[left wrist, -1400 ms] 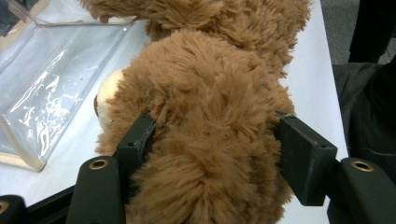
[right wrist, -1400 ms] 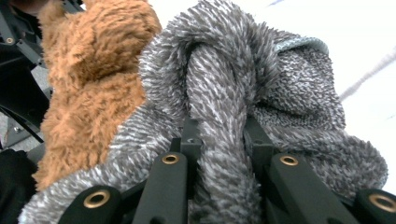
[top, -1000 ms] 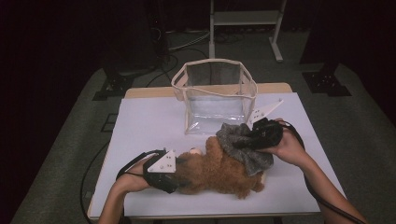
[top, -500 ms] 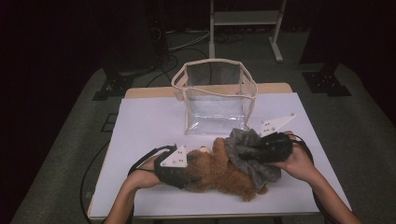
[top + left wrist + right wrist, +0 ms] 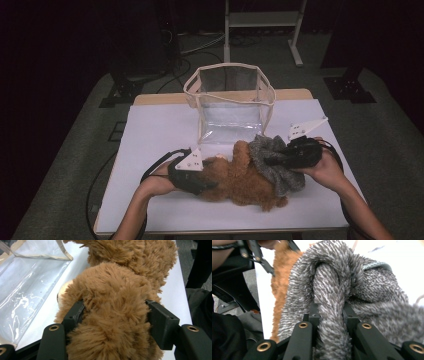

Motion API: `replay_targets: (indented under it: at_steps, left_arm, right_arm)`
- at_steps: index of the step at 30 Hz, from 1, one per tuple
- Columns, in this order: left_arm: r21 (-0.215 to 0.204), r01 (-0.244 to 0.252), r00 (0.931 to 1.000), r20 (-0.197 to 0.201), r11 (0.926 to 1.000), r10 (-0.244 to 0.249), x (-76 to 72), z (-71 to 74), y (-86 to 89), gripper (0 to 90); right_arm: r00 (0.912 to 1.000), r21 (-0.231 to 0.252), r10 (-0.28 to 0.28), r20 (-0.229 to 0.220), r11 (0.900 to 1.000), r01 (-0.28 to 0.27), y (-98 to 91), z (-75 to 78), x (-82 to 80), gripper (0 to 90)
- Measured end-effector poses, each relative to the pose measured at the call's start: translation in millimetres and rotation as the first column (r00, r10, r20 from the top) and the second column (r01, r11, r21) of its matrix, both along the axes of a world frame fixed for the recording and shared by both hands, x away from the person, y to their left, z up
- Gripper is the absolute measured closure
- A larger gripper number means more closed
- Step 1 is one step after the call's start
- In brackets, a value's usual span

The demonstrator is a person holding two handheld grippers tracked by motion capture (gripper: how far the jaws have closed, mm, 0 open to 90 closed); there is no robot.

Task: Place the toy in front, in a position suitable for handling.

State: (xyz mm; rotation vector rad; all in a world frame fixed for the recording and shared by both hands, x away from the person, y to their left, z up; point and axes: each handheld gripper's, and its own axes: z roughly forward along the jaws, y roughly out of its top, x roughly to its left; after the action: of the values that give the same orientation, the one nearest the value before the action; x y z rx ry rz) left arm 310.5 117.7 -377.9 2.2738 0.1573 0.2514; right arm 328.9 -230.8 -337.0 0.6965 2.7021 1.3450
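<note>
left gripper [image 5: 113, 325]: jaws squeezed onto the teddy bear's [image 5: 117, 302] furry brown head, one on each side, and they've just been closing a bit
right gripper [image 5: 329, 322]: jaws pinched narrow on a fold of the grey knit cloth [image 5: 352, 290]
beyond the jaws: clear bag [image 5: 230, 102] stands open on the table [image 5: 150, 130]

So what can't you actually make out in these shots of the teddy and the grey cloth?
- Brown plush toy: its face, high view, covered by the left gripper.
- Grey fuzzy cloth: what garment it is, bunched up in the right gripper.
- Clear bag: its far end, left gripper view, cut off by the frame edge.
</note>
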Motion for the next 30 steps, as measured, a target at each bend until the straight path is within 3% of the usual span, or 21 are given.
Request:
replay_targets:
  at_steps: [4,7,12,15,18,22,26,30]
  left_arm:
    - [0.001,-0.006,1.0000,-0.003,1.0000,0.006,4.4,1.4,-1.9,36.6]
    - [-0.001,0.002,1.0000,-0.001,1.0000,-0.002,3.5,0.9,-2.5,36.6]
    - [0.000,0.007,1.0000,0.004,1.0000,-0.007,1.7,0.0,-1.1,36.5]
    - [0.000,0.011,0.9999,0.006,0.9999,-0.011,0.3,-0.9,1.1,36.2]
    - [-0.011,0.007,1.0000,0.004,0.9999,-0.007,-0.1,-1.7,2.5,36.0]
    - [-0.014,0.007,0.9999,0.008,0.9999,-0.007,-0.9,-1.5,1.6,36.0]
    - [-0.020,0.013,0.9999,0.001,0.9997,-0.013,-0.9,-2.1,1.4,36.0]
    - [-0.014,0.033,0.9994,0.004,0.9993,-0.033,-2.1,-2.5,2.4,36.0]
  right_arm:
    - [0.9991,0.003,0.017,0.038,0.9998,-0.017,5.5,16.7,-3.6,74.2]
    - [0.9982,-0.002,0.042,0.044,0.9991,-0.042,20.1,20.6,0.3,74.1]
    - [0.9954,-0.031,0.095,0.009,0.9950,-0.095,52.6,9.5,13.9,74.1]
    - [0.9934,-0.082,0.115,-0.007,0.9900,-0.115,64.0,-2.7,15.0,74.1]
    - [0.9952,-0.069,0.093,-0.029,0.9930,-0.095,54.8,-10.4,15.2,74.2]
    - [0.9982,-0.042,0.046,-0.038,0.9980,-0.048,26.5,-14.6,13.2,74.3]
    - [0.9993,-0.043,-0.009,-0.037,0.9991,0.007,2.2,-14.1,11.6,74.3]
    - [0.9984,-0.051,-0.048,-0.031,0.9976,0.046,-8.5,-12.8,17.4,74.3]
